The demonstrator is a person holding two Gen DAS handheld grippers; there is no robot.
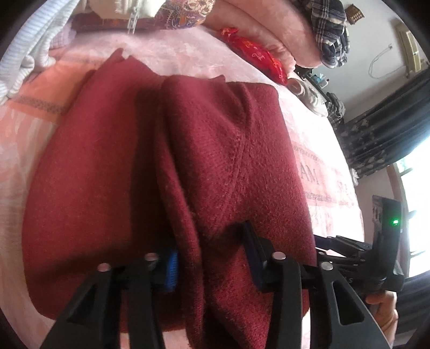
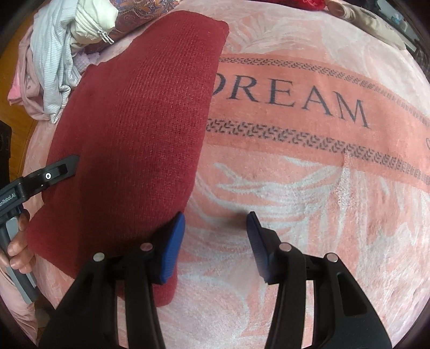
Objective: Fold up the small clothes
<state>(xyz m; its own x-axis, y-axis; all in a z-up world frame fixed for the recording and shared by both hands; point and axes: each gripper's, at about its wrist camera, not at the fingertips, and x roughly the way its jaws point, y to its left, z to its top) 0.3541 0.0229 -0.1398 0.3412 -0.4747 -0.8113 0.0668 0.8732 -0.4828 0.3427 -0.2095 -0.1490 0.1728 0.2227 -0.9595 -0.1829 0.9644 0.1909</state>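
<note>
Where the left wrist view opens, clutter rings the top of the frame: a striped white garment (image 1: pixel 25 53) upper left, a red embroidered pouch (image 1: pixel 255 57) upper centre, a plaid shirt (image 1: pixel 332 35) upper right on a rolled pink quilt (image 1: pixel 268 29), dark curtain (image 1: pixel 387 128) at right edge. The right tool (image 1: pixel 349 245) shows as a black body with a green light at lower right, just beside the garment's edge. The maroon knit sweater (image 1: pixel 107 174) fills the centre, lying on the bed with a raised fold running down the middle. The left tool (image 1: pixel 212 257) is half-wide, its blue pads (image 1: pixel 172 271) either side of that fold, cloth between them; contact with both pads cannot be told. Pink bedspread (image 1: pixel 166 48) beneath.

Right wrist view: a pile of pale clothes (image 2: pixel 59 53) upper left, a white zipped jacket (image 2: pixel 94 18) on top. The left tool (image 2: pixel 51 174) enters from the left edge, a hand (image 2: pixel 16 249) on its grip, its tip over the sweater (image 2: pixel 139 120). The sweater lies flat, occupying left and centre, ribbed knit, straight right edge. The right tool (image 2: pixel 216 241) is spread wide, holding nothing; its left pad (image 2: pixel 172 249) sits over the sweater's lower edge, the right pad (image 2: pixel 258 247) over bare bedspread (image 2: pixel 322 201), coral with pale leaf pattern and the lettering "DREAM" (image 2: pixel 290 99).
</note>
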